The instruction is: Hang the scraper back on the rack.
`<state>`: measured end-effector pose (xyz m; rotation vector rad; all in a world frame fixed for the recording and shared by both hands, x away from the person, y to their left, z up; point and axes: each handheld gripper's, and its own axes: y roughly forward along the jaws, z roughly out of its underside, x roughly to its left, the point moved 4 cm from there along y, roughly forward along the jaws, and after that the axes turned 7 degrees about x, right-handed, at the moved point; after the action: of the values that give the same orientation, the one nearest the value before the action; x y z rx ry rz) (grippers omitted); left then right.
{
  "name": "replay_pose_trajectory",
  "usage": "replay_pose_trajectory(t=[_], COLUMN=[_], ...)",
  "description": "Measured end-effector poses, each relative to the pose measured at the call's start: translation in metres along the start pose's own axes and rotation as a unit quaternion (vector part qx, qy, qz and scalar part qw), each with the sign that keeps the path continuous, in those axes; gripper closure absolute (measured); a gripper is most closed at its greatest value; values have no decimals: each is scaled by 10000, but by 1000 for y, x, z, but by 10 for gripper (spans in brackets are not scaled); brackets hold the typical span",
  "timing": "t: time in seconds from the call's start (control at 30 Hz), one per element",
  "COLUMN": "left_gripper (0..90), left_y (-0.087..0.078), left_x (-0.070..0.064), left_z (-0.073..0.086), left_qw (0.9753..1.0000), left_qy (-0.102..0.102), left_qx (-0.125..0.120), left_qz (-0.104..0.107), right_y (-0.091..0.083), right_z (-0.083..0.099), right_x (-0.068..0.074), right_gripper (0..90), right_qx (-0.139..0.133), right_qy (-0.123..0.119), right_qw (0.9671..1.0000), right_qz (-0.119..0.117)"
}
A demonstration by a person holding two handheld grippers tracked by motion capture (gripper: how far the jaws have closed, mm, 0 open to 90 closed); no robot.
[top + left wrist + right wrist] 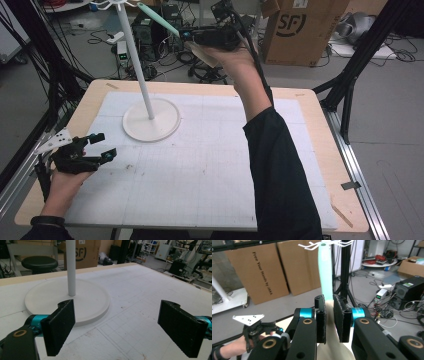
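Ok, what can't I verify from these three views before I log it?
- Rack top: cut by the high view's upper edge, so whether the spatula hangs on a hook is unclear.
- Spatula's wide end: hidden by the right gripper jaws.
- Left gripper: open, holding nothing.

A person is wearing a black long sleeve (282, 170) on the right arm and a black wristband (47, 220) on the left. Each hand is carrying a black gripper with teal collars (307, 313), brass-ringed screws (307, 321), flat textured black fingers (61, 325) and a grey three-cornered plate (54, 140).
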<state>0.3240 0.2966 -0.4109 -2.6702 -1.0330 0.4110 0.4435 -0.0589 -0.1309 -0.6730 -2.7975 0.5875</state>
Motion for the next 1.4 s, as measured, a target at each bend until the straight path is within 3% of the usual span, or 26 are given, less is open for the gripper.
replay_pose_trajectory(t=[0.87, 1.4], left_gripper=[150, 150], left_y=[0, 0], left_x=[0, 0], left_z=[1, 1], left_qw=[10000, 10000], left_qy=[4, 1], left_qx=[33, 21], left_qz=[8, 23], right_y=[13, 30], right_z=[0, 2], right_x=[-5, -4], right_gripper=[811, 810], right_qx=[39, 165], right_qy=[29, 27], right_qw=[10000, 9998], right_qz=[39, 48])
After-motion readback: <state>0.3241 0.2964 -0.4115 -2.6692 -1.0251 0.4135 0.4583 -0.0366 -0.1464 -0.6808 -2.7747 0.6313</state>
